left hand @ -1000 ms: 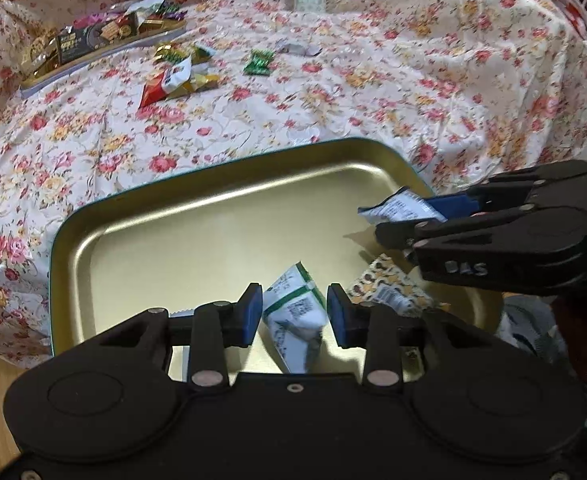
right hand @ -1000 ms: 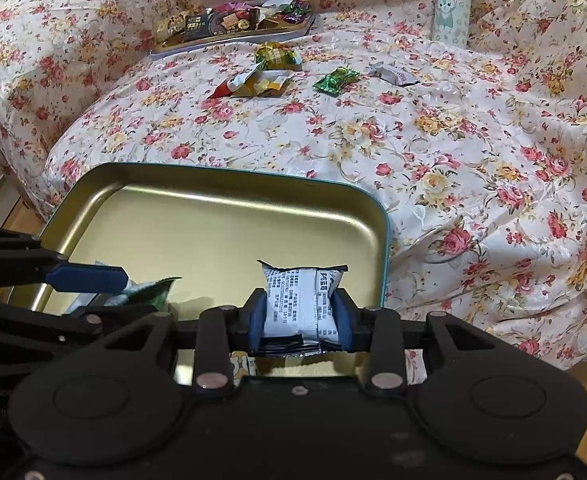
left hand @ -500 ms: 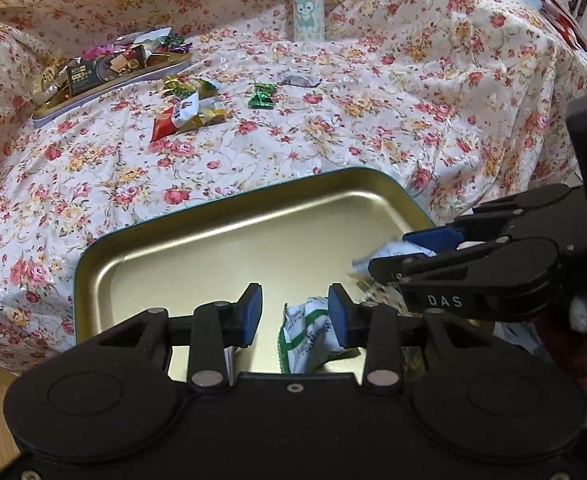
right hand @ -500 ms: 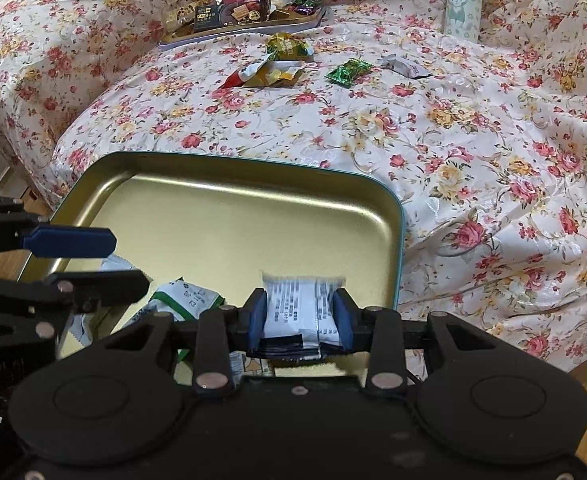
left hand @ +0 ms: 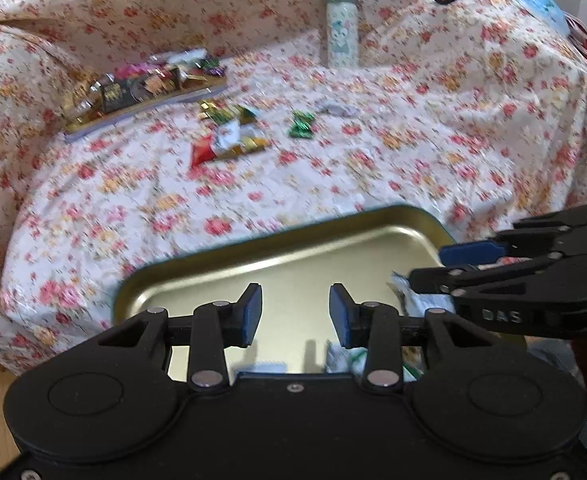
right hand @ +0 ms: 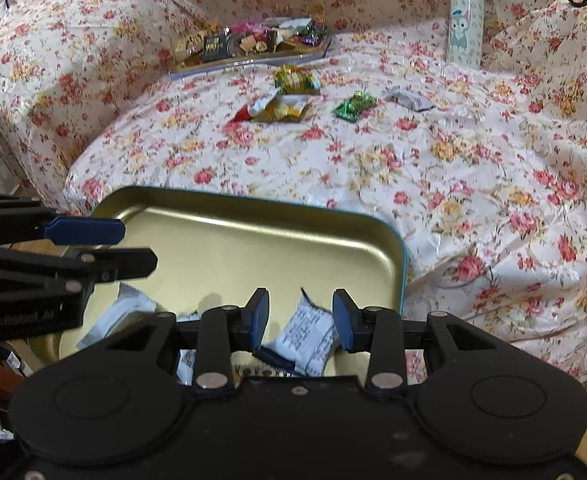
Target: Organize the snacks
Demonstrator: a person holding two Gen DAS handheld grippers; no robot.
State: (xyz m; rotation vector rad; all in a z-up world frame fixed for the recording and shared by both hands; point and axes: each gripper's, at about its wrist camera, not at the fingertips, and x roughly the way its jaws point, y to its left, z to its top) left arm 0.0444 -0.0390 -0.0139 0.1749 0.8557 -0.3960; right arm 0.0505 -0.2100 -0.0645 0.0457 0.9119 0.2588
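While both my grippers hang over the gold tray (right hand: 229, 240), the loose snacks (right hand: 285, 108) far back on the bed could slide on the wrinkled cover if I reach carelessly. My left gripper (left hand: 295, 312) has its jaws narrowly apart and empty. My right gripper's (right hand: 300, 322) jaws flank the white packet (right hand: 305, 336) lying in the tray, apparently without pressing it.

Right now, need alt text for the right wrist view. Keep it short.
The right gripper hangs open over a gold tray on a floral-covered sofa, a white snack packet lying loose below its jaws. The left gripper reaches in from the left; more snacks and a bottle sit farther back.
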